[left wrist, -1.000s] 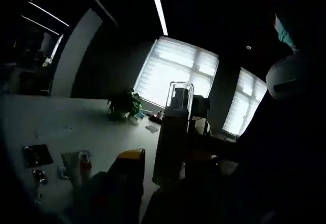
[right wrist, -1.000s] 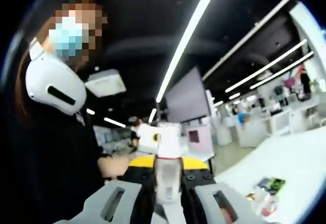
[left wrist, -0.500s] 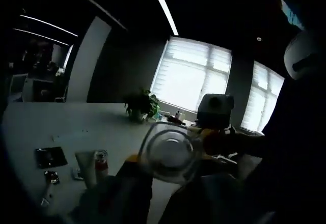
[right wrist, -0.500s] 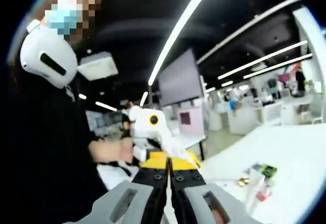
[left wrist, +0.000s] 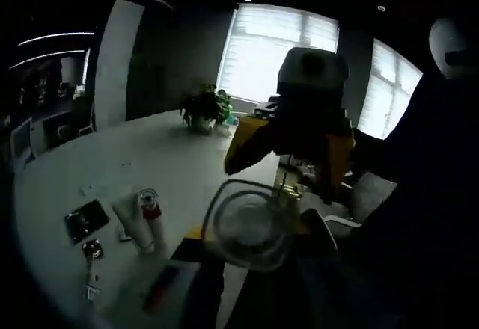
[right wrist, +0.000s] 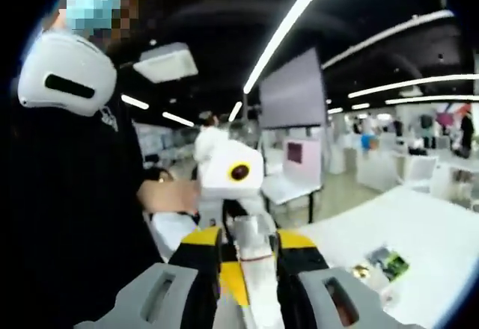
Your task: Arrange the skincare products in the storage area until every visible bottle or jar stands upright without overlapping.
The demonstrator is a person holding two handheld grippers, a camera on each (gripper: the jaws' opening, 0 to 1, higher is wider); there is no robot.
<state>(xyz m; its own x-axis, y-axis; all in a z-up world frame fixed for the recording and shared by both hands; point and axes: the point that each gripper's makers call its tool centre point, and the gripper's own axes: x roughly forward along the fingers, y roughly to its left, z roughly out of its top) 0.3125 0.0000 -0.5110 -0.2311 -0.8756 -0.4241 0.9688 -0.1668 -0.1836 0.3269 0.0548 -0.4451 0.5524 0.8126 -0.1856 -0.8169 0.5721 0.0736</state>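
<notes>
Gripping a clear bottle [left wrist: 251, 228] end-on, the left gripper [left wrist: 247, 284] holds it well above the white table [left wrist: 150, 157]. The right gripper [right wrist: 243, 299] pinches its other end [right wrist: 251, 250]. Best bet: one lets go before it's stood upright. The left gripper view has the tube [left wrist: 150, 213] and sachets; the right gripper view shows the person's hand [right wrist: 168, 194].

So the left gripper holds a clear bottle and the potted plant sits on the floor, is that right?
Not quite. The plant stands on the table, near its far edge, not on the floor; the left gripper view shows it. The left gripper does hold the clear bottle.
</notes>
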